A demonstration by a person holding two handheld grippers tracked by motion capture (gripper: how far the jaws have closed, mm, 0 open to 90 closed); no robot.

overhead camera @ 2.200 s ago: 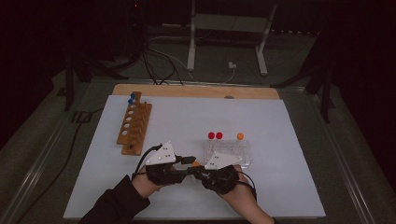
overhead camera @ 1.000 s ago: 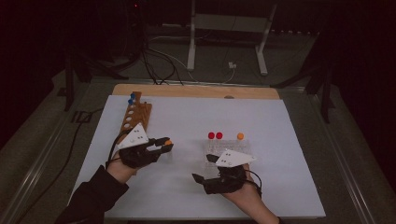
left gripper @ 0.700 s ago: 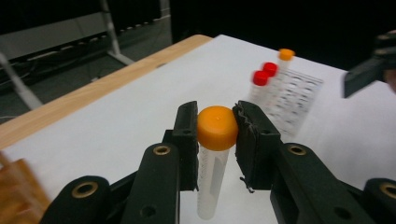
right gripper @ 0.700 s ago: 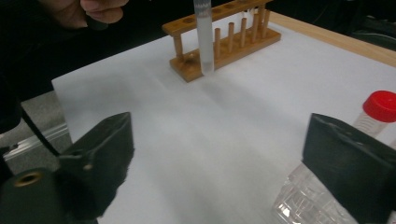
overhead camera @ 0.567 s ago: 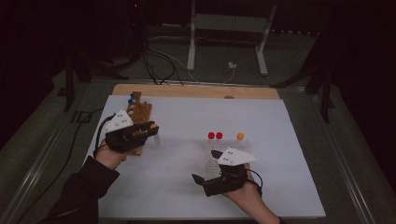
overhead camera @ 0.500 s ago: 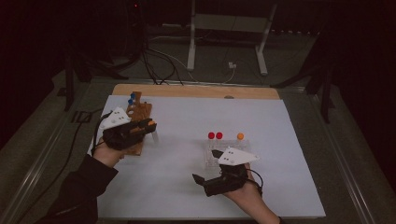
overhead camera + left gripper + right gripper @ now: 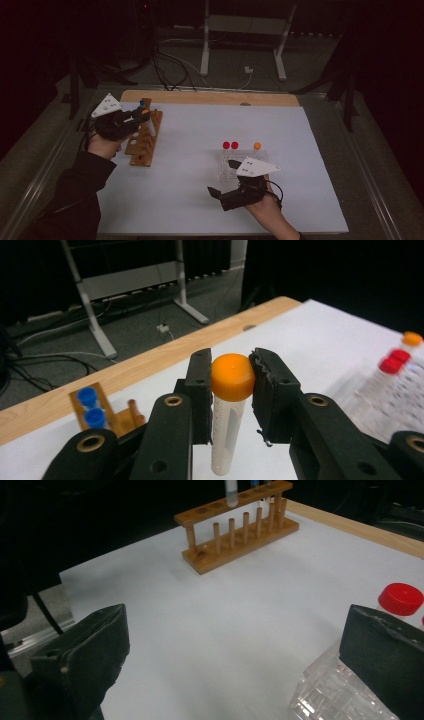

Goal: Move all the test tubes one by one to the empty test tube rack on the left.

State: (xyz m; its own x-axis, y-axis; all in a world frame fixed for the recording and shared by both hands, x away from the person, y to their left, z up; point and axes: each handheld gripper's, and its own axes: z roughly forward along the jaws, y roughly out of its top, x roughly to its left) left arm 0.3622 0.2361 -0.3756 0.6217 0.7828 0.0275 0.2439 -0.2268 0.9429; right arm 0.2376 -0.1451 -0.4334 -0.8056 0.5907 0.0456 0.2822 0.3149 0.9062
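An orange-capped tube stands upright in the pinch of our left gripper, the two black jaws pressed against its cap. We hold it over the wooden rack, above the rack's middle holes; from the right gripper view the tube's lower end hangs just above the rack's top bar. At the far end of the rack sit two blue-capped tubes. Well to the right of the rack lies a clear plastic tray, with two red caps and an orange one along its far edge. Our right gripper rests beside the near left corner of that tray, its jaws having just been opening and now spread wide, nothing between them. All of it sits on a white sheet.
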